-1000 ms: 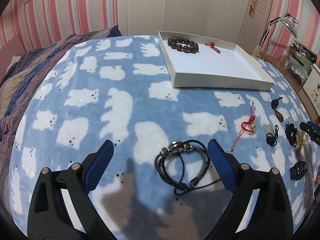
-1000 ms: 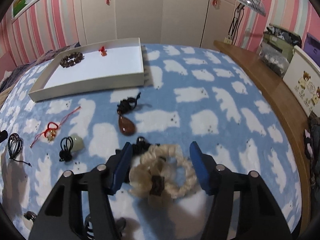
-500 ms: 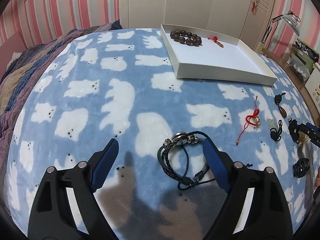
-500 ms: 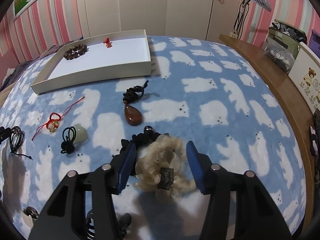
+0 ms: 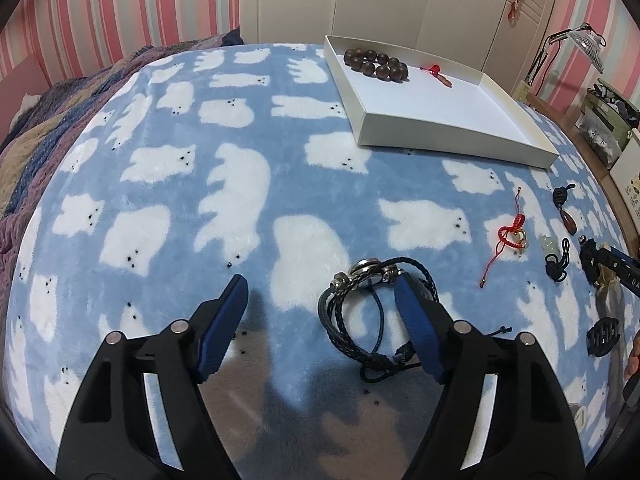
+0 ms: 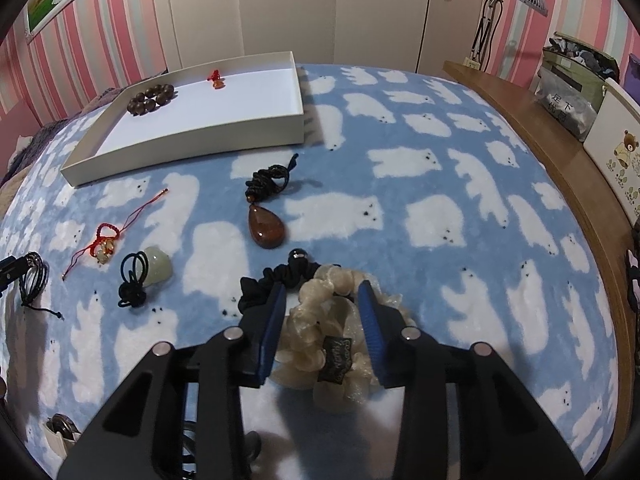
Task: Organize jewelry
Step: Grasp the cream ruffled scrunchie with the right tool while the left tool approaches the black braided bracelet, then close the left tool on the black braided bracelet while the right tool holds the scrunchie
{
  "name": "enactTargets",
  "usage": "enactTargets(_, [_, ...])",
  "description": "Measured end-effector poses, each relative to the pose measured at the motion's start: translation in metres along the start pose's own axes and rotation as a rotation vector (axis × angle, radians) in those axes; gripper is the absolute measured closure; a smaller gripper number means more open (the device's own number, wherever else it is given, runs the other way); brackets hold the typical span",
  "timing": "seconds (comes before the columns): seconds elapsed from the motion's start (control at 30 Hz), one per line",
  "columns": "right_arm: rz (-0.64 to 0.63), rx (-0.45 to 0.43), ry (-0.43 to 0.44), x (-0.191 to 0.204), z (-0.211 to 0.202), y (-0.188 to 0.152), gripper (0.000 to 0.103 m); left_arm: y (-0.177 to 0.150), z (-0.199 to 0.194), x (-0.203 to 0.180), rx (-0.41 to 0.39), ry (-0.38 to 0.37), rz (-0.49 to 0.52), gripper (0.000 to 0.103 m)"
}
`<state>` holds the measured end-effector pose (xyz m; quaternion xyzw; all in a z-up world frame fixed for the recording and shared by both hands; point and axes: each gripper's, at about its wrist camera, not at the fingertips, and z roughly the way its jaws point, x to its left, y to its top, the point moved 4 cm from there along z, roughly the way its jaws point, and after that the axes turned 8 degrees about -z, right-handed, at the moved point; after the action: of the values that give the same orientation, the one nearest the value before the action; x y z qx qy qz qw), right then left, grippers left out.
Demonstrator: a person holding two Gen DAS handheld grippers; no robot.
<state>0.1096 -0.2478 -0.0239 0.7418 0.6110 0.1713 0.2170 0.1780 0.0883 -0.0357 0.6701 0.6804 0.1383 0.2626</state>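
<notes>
A white tray (image 5: 452,136) at the back holds a brown bead bracelet (image 5: 375,61) and a small red charm (image 5: 437,72). My left gripper (image 5: 322,294) is open; a black braided bracelet (image 5: 360,304) lies between its fingers, against the right finger. My right gripper (image 6: 322,298) has its fingers narrowed around a cream scrunchie (image 6: 340,336), pads close to it; a black scrunchie (image 6: 280,276) lies by its left finger. A brown teardrop pendant (image 6: 266,226), a jade charm (image 6: 158,266) and a red-cord charm (image 6: 106,240) lie on the blanket.
A blue blanket with white bears (image 5: 200,200) covers the bed. A wooden ledge (image 6: 560,160) with boxes and a lamp runs along the right. A black hair clip (image 5: 602,336) lies at the right. Striped bedding (image 5: 40,128) lies at the left.
My left gripper moved forward over the black bracelet. My right gripper narrowed around the cream scrunchie and moved forward a little.
</notes>
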Motion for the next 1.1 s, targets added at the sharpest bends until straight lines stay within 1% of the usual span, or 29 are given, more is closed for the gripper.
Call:
enactTargets(0.17, [0.003,0.001,0.004,-0.001,0.001,0.001,0.077,0.000,0.004,-0.001,0.009,0.005,0.001,0.035])
enactTargets(0.23, [0.002,-0.001,0.011,-0.001,0.000,0.001,0.081,0.000,0.007,0.000,0.021,0.001,-0.005,0.043])
enactTargets(0.3, [0.010,-0.006,0.018,-0.002,0.000,0.002,0.085,0.000,0.010,0.000,0.029,-0.001,-0.010,0.046])
enactTargets(0.33, [0.013,-0.008,0.021,-0.003,0.000,0.002,0.089,0.000,0.010,0.000,0.029,0.000,-0.011,0.049])
enactTargets(0.37, [0.018,-0.008,0.026,-0.004,0.001,0.003,0.089,0.000,0.010,0.000,0.028,0.000,-0.009,0.050])
enactTargets(0.43, [0.026,-0.005,0.035,-0.005,0.002,0.003,0.091,0.000,0.011,-0.003,0.025,-0.001,-0.001,0.059])
enactTargets(0.57, [0.034,-0.025,0.046,-0.005,-0.001,0.005,0.092,0.000,0.014,-0.008,0.026,0.014,0.023,0.063])
enactTargets(0.63, [0.032,-0.030,0.047,-0.005,-0.002,0.007,0.092,-0.001,0.014,-0.010,0.025,0.010,0.033,0.072])
enactTargets(0.73, [0.032,-0.040,0.046,-0.004,-0.003,0.010,0.092,0.000,0.015,-0.013,0.024,0.012,0.046,0.080])
enactTargets(0.77, [0.031,-0.045,0.044,-0.005,-0.003,0.011,0.092,0.000,0.015,-0.013,0.023,0.016,0.050,0.081])
enactTargets(0.83, [0.034,-0.056,0.044,-0.006,-0.005,0.014,0.092,0.001,0.015,-0.014,0.022,0.021,0.055,0.087])
enactTargets(0.97, [0.031,-0.073,0.047,-0.007,-0.006,0.022,0.092,0.002,0.016,-0.017,0.016,0.031,0.067,0.088])
enactTargets(1.0, [0.031,-0.074,0.050,-0.007,-0.006,0.023,0.092,0.001,0.016,-0.016,0.015,0.035,0.070,0.090])
enactTargets(1.1, [0.027,-0.074,0.059,-0.005,-0.004,0.024,0.092,-0.001,0.017,-0.018,0.020,0.047,0.084,0.089])
